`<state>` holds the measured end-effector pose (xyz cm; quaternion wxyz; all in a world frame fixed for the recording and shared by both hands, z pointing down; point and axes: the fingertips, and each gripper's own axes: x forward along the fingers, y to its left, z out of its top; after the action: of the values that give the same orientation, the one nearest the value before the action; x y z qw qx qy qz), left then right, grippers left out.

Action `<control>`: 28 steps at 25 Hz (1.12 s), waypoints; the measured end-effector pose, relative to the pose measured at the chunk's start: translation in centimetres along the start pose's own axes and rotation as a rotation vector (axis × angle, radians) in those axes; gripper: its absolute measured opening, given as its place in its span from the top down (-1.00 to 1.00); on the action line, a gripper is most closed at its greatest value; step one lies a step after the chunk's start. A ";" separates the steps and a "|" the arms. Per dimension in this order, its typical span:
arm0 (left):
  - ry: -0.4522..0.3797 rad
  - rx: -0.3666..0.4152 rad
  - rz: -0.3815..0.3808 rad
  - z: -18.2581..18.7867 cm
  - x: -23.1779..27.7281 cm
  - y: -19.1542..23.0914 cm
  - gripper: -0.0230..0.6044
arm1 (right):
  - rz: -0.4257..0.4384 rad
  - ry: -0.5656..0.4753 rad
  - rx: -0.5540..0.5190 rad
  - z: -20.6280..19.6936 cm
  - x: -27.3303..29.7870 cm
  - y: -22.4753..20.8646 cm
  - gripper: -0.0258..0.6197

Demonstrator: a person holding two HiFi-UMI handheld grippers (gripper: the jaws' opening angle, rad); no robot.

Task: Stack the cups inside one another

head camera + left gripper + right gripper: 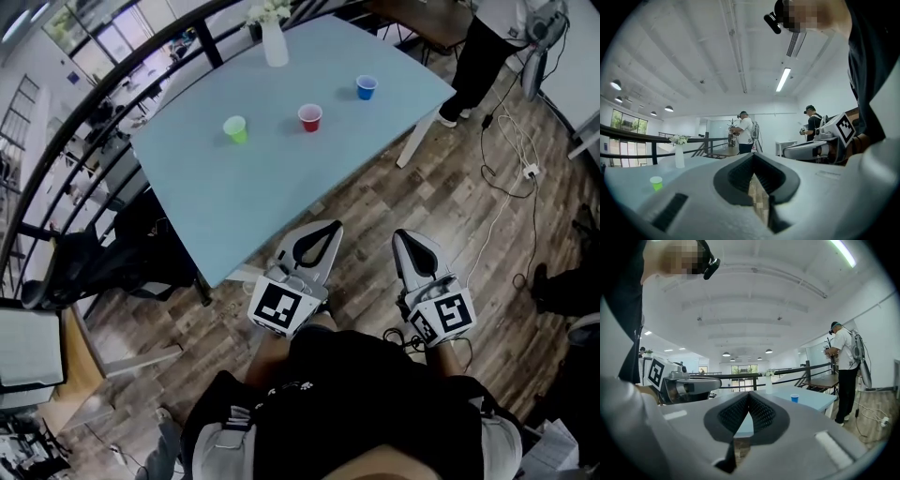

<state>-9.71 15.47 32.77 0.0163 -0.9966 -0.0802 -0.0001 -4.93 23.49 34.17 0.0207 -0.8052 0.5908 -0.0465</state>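
Note:
Three cups stand apart in a row on the light blue table [216, 187]: a green cup [234, 128] on the left, a red cup [309, 117] in the middle and a blue cup [366, 87] on the right. Both grippers are held level over the wooden floor, short of the table's near edge. My left gripper [333, 228] is shut with nothing in it, and so is my right gripper [401, 234]. The left gripper view shows the green cup [656, 182] far off beyond the left gripper [753, 157]. The right gripper view shows the blue cup [794, 398] past the right gripper [749, 394].
A white vase [274, 42] with flowers stands at the table's far edge. A person [487, 47] stands by the far right corner. Dark chairs [122, 253] sit along the table's left side by a black railing [66, 141]. A white cable [506, 178] runs across the floor at right.

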 end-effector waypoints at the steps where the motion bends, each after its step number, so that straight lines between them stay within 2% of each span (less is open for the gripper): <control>1: -0.001 -0.003 -0.012 0.1 0.3 0.6 0.95 | -0.013 0.001 0.000 0.3 0.5 -0.3 0.88; 5: 0.022 -0.012 -0.048 -0.4 1.7 3.0 0.95 | -0.059 -0.002 -0.008 1.1 2.5 -1.3 0.88; 8: -0.007 0.012 -0.057 0.5 2.6 4.9 0.95 | -0.080 0.003 0.002 1.2 4.2 -1.9 0.88; 12: 0.025 0.003 -0.056 -0.4 2.8 7.3 0.95 | -0.096 0.007 0.001 1.3 6.5 -2.6 0.88; 15: 0.009 -0.004 -0.035 0.1 2.9 9.2 0.95 | -0.104 0.001 0.015 1.4 8.1 -3.4 0.88; 24: 0.026 -0.003 0.012 -0.9 2.5 15.4 0.95 | -0.058 0.009 -0.010 1.8 14.2 -2.4 0.88; 28: 0.029 -0.023 0.020 -1.5 2.6 16.1 0.95 | -0.031 0.014 0.003 1.5 15.5 -2.2 0.88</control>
<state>-4.54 -0.02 33.77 0.0059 -0.9974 -0.0698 -0.0151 1.92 9.33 33.63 0.0167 -0.8139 0.5783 -0.0533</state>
